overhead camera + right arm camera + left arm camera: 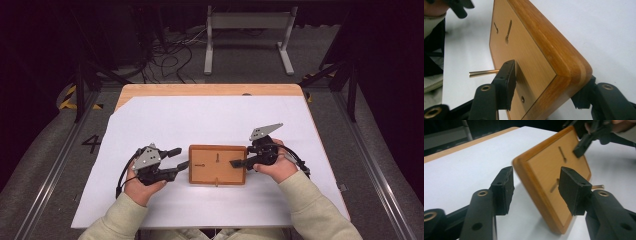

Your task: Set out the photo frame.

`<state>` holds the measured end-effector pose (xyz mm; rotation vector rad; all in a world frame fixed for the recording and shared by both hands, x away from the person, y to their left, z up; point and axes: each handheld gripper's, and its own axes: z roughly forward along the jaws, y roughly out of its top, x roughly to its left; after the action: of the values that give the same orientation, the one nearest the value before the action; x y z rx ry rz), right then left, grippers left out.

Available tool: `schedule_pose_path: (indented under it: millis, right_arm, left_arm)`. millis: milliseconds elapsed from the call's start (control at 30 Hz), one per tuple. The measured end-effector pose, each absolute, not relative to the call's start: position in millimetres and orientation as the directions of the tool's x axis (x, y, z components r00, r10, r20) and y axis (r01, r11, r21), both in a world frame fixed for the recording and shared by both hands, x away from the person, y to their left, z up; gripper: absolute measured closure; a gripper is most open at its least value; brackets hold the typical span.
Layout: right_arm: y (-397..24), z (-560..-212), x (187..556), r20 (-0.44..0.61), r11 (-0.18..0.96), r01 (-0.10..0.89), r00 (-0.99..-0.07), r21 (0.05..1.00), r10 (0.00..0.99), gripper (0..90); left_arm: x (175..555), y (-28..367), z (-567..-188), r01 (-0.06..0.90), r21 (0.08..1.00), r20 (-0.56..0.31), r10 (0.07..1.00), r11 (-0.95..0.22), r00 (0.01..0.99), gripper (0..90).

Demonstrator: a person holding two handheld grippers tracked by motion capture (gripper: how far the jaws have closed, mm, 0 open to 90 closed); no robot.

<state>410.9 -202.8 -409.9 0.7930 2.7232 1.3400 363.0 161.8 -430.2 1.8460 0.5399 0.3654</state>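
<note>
While right gripper [234, 163] straddles the wooden board's [217, 165] edge to steady it, left gripper [181, 157] gapes empty.

One readable mark: a dark digit "4" [91, 143] on the grey floor [45, 150], left of the counter [210, 90]. Yellow-black hazard stripes [67, 98] lie beyond it, no wording. No other text, label or brand is legible.
</note>
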Motion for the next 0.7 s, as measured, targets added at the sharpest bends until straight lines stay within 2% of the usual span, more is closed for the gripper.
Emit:
schedule_pose_path:
  millis: [300,700]
  right_arm:
    - [-202.6,-403.3,394.2,0.105,0.552,0.335,-0.908,0.763,0.406,50.1]
    - [-205.3,-398.6,371.7,-0.015,0.592,0.195,-0.943,0.782,0.332,57.8]
  left_arm:
    - [371.6,175.4,-433.1,0.231,0.941,-0.052,0.57,-0.246,0.82,45.4]
    - [376.3,175.1,-437.5,0.244,0.932,-0.049,0.576,-0.266,0.816,45.0]
